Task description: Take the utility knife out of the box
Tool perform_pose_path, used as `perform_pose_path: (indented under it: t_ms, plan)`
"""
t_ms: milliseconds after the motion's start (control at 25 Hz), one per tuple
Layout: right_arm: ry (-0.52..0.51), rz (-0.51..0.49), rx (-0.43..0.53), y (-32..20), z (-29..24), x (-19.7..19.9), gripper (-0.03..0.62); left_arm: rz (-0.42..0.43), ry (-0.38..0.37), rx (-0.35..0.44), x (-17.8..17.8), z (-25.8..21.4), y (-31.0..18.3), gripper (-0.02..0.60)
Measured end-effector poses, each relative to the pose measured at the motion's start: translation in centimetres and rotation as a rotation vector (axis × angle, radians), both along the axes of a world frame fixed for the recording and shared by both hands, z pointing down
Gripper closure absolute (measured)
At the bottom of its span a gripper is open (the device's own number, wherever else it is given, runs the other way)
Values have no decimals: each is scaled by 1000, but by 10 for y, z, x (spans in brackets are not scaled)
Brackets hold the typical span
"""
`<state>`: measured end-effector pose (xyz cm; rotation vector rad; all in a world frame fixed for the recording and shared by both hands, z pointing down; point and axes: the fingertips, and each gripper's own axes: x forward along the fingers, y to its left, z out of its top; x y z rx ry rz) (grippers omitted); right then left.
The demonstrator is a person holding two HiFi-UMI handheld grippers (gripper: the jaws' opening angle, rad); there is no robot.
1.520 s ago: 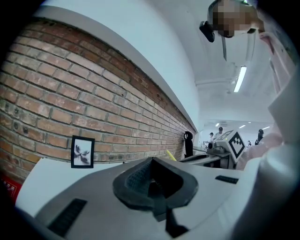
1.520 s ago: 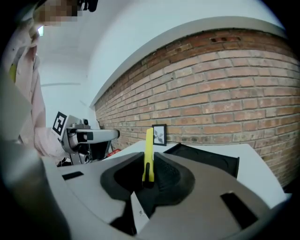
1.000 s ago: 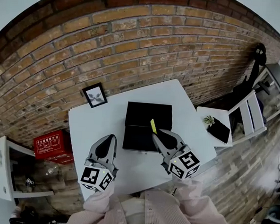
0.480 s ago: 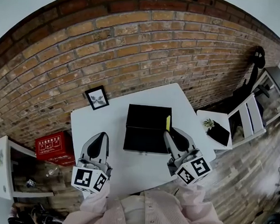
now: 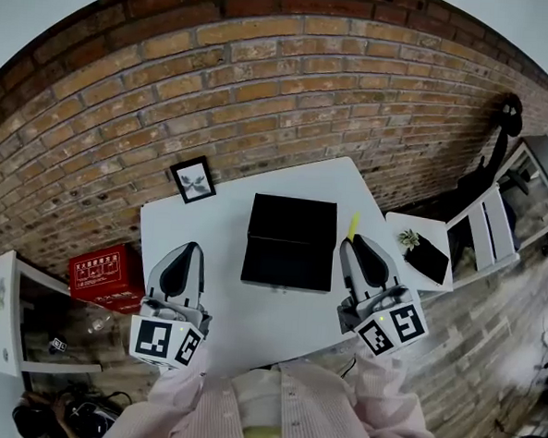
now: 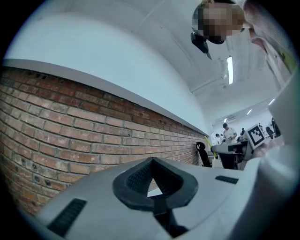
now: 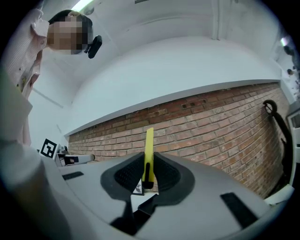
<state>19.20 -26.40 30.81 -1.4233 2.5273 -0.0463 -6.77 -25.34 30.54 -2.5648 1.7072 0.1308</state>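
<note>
The black box [image 5: 289, 240] lies open on the white table [image 5: 208, 237], its two halves dark inside. My right gripper [image 5: 355, 242] hangs just right of the box, shut on a yellow utility knife [image 5: 352, 226] that sticks out past the fingertips. In the right gripper view the knife [image 7: 149, 147] stands upright between the pads of the right gripper [image 7: 148, 165], in front of the brick wall. My left gripper [image 5: 190, 250] hovers left of the box, apart from it. In the left gripper view the left gripper [image 6: 151, 163] is shut, its tips meeting with nothing held.
A small framed picture [image 5: 192, 180] stands at the table's back left. A red case [image 5: 104, 275] sits on the floor to the left. Right of the table are a low side table [image 5: 419, 243] with a plant and a white chair [image 5: 486, 228]. Brick wall [image 5: 264, 83] behind.
My right gripper has carried the yellow knife up and rightward, off the box to its right side. My left gripper has lifted and drifted left, away from the box.
</note>
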Motion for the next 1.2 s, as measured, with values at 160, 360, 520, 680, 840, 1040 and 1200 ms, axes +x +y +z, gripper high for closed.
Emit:
perform_pose_path:
  t_ms: [160,360,520,680,840,1040,1200]
  plan:
    - [4,12,-8,1,3,4,530,4,-4,-3,2,2,2,589]
    - [14,14,-15,0,6,3,530,1,-11,-11,2,4,1,589]
    - [28,11,-19,-1,8,1,530,0,-13,-17,2,5,0,589]
    - [41,9,-24,-3,10,1,531,3,-18,-26,4,8,-2,589]
    - [45,6,-30,-4,12,-1,531,4,-23,-42,4,12,-4,589]
    - [48,2,-40,-6,16,-2,531,2,-23,-56,3,16,-6,589]
    - [45,-5,-45,-9,17,-2,530,9,-23,-66,6,18,-9,589]
